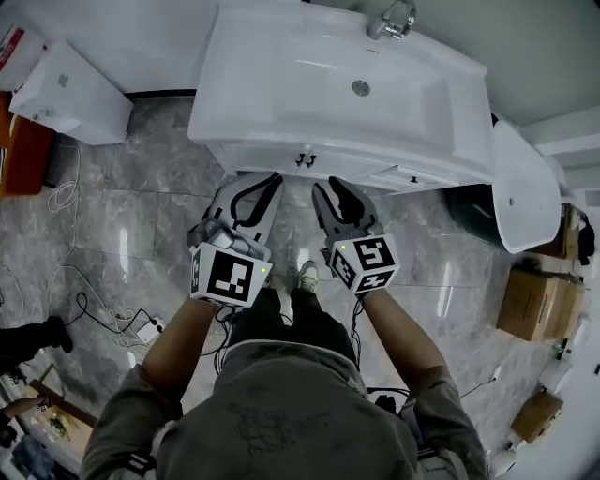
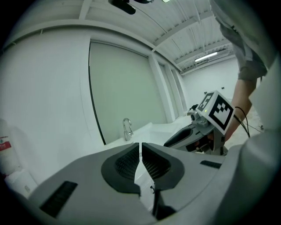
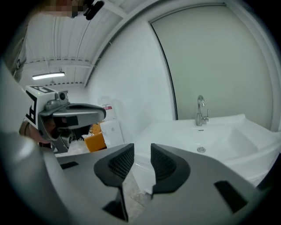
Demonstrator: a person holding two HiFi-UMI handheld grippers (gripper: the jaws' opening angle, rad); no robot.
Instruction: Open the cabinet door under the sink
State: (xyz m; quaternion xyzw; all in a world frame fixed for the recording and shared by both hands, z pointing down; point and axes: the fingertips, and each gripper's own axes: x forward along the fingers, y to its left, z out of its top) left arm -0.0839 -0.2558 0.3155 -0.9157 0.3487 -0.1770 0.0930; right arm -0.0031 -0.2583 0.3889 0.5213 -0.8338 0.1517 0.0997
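Note:
The white sink (image 1: pixel 281 84) with a chrome tap (image 1: pixel 392 19) stands on a white cabinet (image 1: pixel 272 153) just ahead of me. A pair of small dark door handles (image 1: pixel 306 160) shows on the cabinet's front edge, with another (image 1: pixel 413 178) further right. My left gripper (image 1: pixel 265 180) hangs in front of the cabinet just left of the handles, its jaws together and empty (image 2: pixel 140 145). My right gripper (image 1: pixel 328 185) is beside it, a little right of the handles, open with nothing between its pads (image 3: pixel 142 147). Neither touches the cabinet. The door fronts are hidden from above.
Grey marble floor lies below. A white box (image 1: pixel 70 94) and an orange object (image 1: pixel 19 155) sit at the left, with cables (image 1: pixel 103 314) on the floor. A white fixture (image 1: pixel 520 187) and cardboard boxes (image 1: pixel 530 305) stand at the right. My shoes (image 1: pixel 307 275) are close to the cabinet.

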